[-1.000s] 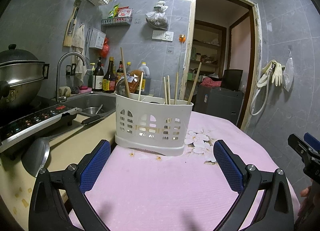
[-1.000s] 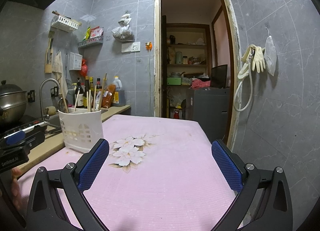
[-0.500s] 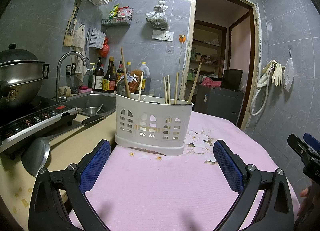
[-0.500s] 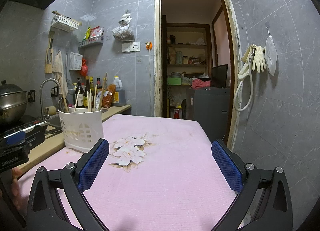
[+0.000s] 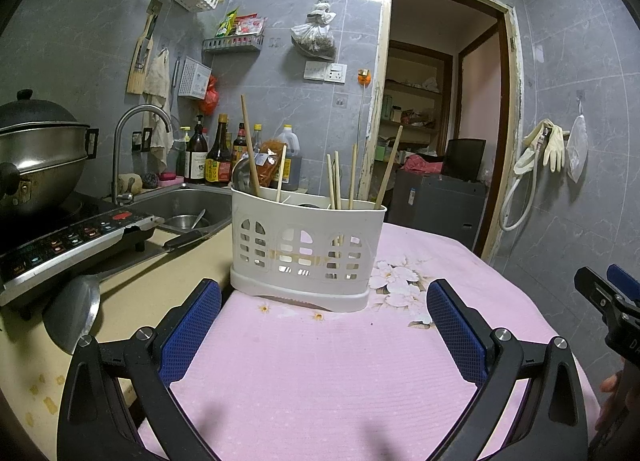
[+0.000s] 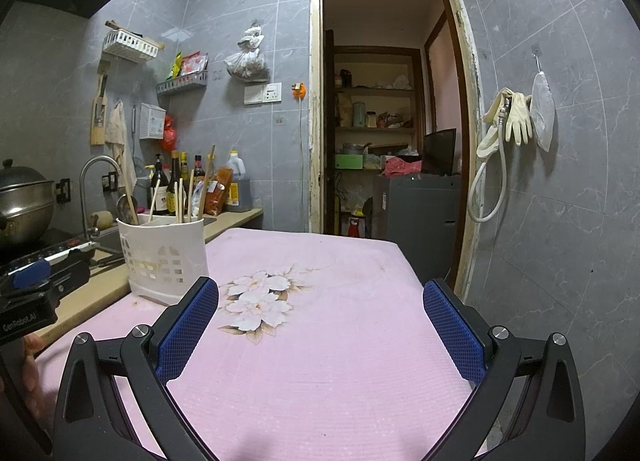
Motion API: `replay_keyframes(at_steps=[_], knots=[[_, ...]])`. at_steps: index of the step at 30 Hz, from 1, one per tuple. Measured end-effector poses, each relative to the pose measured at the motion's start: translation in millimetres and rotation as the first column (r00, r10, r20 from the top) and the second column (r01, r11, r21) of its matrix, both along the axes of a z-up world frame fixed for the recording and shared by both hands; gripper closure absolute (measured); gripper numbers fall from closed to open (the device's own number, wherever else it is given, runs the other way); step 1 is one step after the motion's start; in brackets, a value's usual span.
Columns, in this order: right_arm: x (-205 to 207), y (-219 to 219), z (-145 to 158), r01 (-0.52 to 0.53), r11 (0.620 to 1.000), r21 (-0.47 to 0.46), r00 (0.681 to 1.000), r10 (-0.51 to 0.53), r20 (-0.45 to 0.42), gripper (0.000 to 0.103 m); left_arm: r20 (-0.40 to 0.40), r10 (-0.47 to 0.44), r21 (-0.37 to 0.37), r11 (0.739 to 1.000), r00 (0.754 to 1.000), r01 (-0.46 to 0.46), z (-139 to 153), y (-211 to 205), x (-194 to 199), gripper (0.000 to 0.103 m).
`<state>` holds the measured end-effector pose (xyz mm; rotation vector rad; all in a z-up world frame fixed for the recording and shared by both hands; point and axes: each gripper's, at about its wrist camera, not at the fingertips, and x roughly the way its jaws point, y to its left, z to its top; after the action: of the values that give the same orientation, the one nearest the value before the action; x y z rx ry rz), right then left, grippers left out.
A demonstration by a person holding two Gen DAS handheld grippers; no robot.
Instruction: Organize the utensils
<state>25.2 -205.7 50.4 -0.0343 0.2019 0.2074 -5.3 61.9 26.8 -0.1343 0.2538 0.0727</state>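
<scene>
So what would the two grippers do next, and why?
Probably the left gripper eases forward toward the white utensil holder. Both it and the right gripper are open and empty, and the chopsticks lean loosely at odd angles straight ahead.

From my left camera, the white slotted plastic utensil caddy (image 5: 306, 247) stands on the pink flowered tablecloth (image 5: 340, 373), straight ahead of my left gripper (image 5: 323, 335) and apart from it. Several wooden chopsticks (image 5: 382, 175) lean inside it. Left of the caddy runs the beige countertop (image 5: 132, 301), where a steel ladle (image 5: 72, 313) lies in front of the black induction cooktop (image 5: 64, 239). A lidded steel pot (image 5: 38, 153) sits on that cooktop. Behind the caddy are the steel sink (image 5: 188, 207) and a row of dark glass sauce bottles (image 5: 218, 159). My right gripper (image 6: 320, 331) hovers over the cloth, with the caddy ahead to its left and the open wooden doorway (image 6: 384, 109) beyond the table's far end.
</scene>
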Motion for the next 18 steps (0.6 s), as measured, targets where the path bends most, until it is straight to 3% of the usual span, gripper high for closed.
replay_keyframes(at_steps=[18], knots=[[-2.0, 5.4, 0.3, -0.003, 1.000, 0.000, 1.000, 0.003, -0.001, 0.000, 0.013, -0.002, 0.014, 1.000, 1.000, 0.002, 1.9, -7.1, -1.5, 0.002]])
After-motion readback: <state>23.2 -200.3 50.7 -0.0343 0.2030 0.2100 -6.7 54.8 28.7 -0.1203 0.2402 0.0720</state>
